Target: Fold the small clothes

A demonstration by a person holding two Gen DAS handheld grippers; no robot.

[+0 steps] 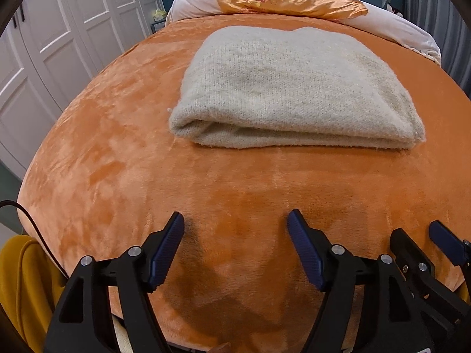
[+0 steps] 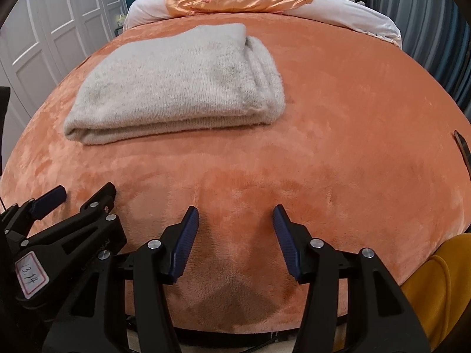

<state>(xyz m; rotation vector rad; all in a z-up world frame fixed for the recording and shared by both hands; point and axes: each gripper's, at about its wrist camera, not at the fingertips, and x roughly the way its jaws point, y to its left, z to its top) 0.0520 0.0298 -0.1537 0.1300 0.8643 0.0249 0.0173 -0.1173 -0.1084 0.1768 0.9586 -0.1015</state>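
1 folded cream knit garment (image 1: 291,88) lies mid-bed on the orange plush blanket (image 1: 117,161), well apart from both tools.

It looks soft, thick and light, likely to sag and shed its layers; best pinched at the near doubled edge, 1 corner per tool. The 2 tools, left gripper (image 1: 235,223) and right gripper (image 2: 235,214), hang wide apart, holding nothing, side by side near the blanket's edge.
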